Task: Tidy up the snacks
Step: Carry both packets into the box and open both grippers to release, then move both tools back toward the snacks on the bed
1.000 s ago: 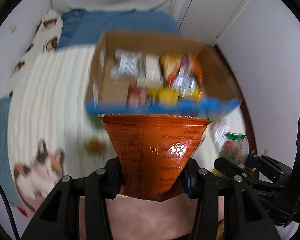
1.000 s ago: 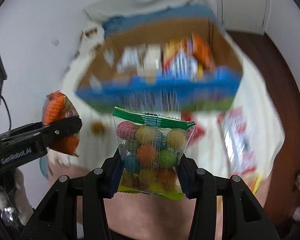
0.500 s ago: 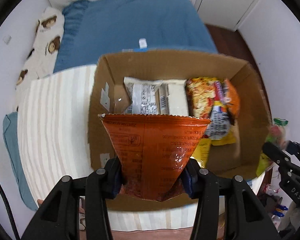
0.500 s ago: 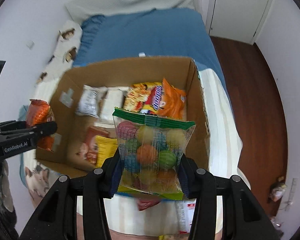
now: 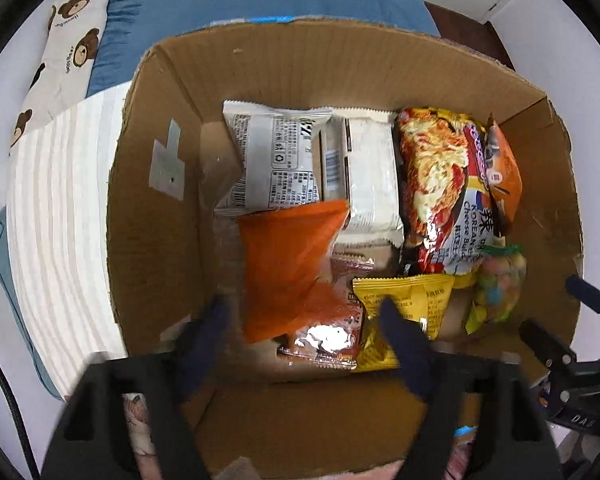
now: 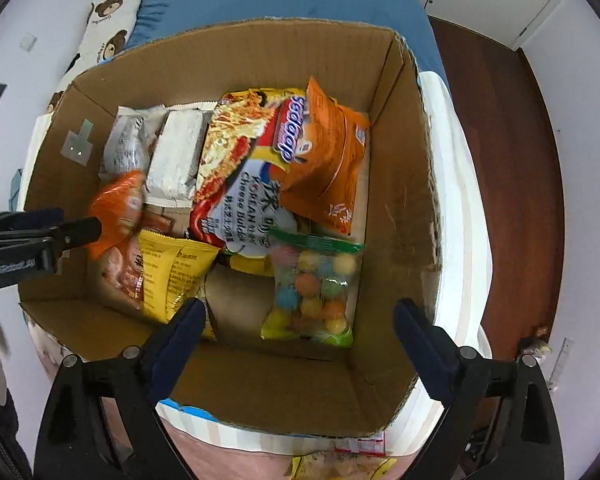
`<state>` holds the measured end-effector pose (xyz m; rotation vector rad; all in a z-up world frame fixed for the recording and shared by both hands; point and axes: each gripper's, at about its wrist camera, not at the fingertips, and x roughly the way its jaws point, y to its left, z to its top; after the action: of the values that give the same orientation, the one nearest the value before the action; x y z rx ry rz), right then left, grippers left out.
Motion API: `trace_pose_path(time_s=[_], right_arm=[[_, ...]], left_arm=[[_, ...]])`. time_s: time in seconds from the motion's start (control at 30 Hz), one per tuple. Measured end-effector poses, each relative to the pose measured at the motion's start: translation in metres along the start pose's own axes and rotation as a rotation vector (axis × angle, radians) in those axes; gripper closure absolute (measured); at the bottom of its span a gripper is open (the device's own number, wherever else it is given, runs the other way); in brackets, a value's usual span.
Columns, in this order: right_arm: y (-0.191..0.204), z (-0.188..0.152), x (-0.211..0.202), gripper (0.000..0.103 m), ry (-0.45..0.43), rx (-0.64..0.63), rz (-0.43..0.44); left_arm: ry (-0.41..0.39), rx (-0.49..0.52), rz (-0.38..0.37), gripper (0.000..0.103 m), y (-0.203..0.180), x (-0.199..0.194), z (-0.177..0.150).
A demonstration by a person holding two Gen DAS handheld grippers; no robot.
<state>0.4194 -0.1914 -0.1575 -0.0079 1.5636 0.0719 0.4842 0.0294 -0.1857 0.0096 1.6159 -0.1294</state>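
Now both hand-held grippers gape wide and empty: ahead of the left hand-held gripper (image 5: pixel 300 320) an orange foil snack bag (image 5: pixel 288 272), blurred, sits inside the brown cardboard box (image 5: pixel 152 216); ahead of the right hand-held gripper (image 6: pixel 300 320) lies a clear bag of coloured candy balls (image 6: pixel 312 288) in the box.

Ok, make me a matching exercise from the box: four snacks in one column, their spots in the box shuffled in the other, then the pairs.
Snacks:
1. candy bag
2. yellow packet
3. white packets
4. noodle pack

Places in the right wrist view:
A. far left of the box
B. near right
C. middle
D. near left

Pairs: 1-B, 2-D, 3-A, 4-C
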Motion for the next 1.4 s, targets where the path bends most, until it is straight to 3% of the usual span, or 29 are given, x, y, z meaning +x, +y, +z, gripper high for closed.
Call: trace_pose_path(time_s=[0.13, 0.37, 0.7, 1.23, 1.4], right_arm=[[-0.001, 0.001, 0.004, 0.006, 0.003, 0.021, 0.018], [-0.002, -0.004, -0.006, 0.006, -0.046, 0.036, 0.014], [0.007, -0.026, -0.043, 0.006, -0.18, 0.038, 0.003], [0.019, -0.091, -0.117, 0.006, -0.387, 0.02, -0.029], [0.024, -0.117, -0.141, 0.006, -0.455, 0.023, -0.031]], left_arm=[[-0.016, -0.004, 0.025, 0.005, -0.002, -0.002, -0.002], [-0.06, -0.03, 0.034, 0.005, -0.003, -0.014, -0.018], [-0.235, -0.057, 0.014, 0.005, -0.002, -0.055, -0.062], [-0.466, -0.024, 0.004, 0.005, -0.017, -0.121, -0.137], [-0.56, 0.0, 0.039, 0.005, -0.026, -0.146, -0.163]])
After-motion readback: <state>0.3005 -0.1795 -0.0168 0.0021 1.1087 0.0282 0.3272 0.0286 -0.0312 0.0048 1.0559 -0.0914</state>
